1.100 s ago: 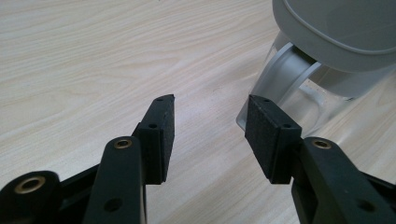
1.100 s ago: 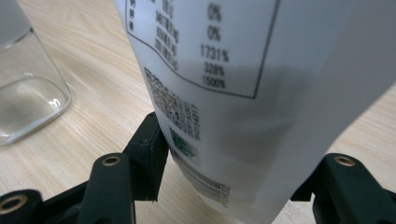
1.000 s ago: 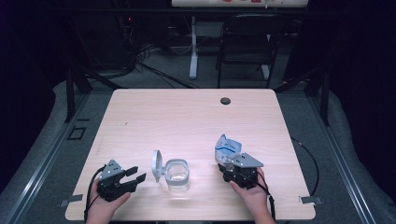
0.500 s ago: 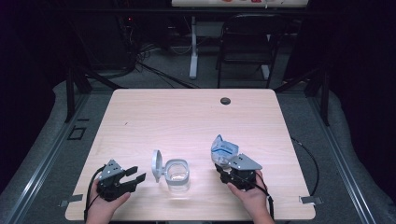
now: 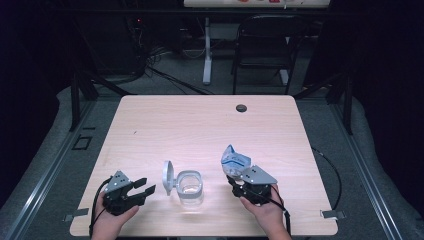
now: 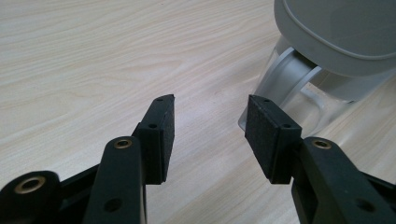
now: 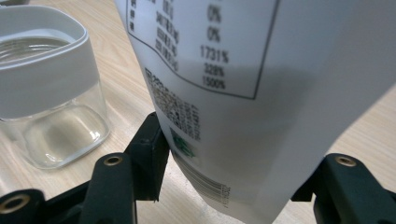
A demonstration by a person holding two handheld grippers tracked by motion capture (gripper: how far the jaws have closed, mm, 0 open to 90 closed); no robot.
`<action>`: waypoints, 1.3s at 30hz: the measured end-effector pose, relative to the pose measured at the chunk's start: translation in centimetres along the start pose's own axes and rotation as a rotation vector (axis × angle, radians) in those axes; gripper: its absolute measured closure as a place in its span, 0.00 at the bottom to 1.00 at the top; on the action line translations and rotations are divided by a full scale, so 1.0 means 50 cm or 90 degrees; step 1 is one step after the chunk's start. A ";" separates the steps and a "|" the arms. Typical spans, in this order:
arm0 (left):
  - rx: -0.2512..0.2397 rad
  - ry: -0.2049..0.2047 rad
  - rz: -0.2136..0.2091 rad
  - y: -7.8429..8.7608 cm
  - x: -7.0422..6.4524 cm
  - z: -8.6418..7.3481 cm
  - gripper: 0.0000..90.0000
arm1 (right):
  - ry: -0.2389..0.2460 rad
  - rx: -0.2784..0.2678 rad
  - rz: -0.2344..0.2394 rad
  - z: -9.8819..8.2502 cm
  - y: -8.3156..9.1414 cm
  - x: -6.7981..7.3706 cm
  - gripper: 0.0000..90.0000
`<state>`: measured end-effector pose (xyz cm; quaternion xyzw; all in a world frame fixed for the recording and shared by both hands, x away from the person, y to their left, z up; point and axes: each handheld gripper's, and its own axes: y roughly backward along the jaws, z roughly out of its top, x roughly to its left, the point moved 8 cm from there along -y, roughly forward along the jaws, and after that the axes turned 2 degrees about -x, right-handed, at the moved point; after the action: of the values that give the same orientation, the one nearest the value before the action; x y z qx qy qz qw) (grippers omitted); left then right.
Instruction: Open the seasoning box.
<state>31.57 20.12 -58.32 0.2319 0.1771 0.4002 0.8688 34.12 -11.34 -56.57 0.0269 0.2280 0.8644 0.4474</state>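
A: Our right gripper (image 5: pixel 239 176) has its jaws clamped wide on the pouch (image 5: pixel 234 161), just right of the open jar (image 5: pixel 189 187) at the near edge of the tabletop (image 5: pixel 200 125). We should bring the pouch's top over the jar mouth before we tip it.

B: Agreed, and we keep our grip low on it. Our left gripper (image 5: pixel 143 190) hangs open and empty, left of the flipped-up lid (image 5: pixel 168 176); it could steady the jar.

A: The pouch is white and blue, with printed tables and a barcode. The jar is clear glass with a white collar.
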 end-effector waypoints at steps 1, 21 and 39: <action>0.000 -0.001 0.000 0.000 0.000 0.000 0.59 | 0.001 -0.002 0.001 0.002 -0.001 0.002 0.48; 0.003 0.005 0.008 0.010 0.006 -0.008 0.59 | 0.071 0.019 -0.026 0.011 -0.014 0.021 0.48; 0.007 0.012 0.014 0.016 0.009 -0.015 0.59 | 0.136 0.037 -0.038 0.012 -0.029 0.044 0.48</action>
<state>31.00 21.14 -58.56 0.2345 0.1849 0.4108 0.8614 34.08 -8.68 -56.97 -0.0591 0.3002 0.8416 0.4451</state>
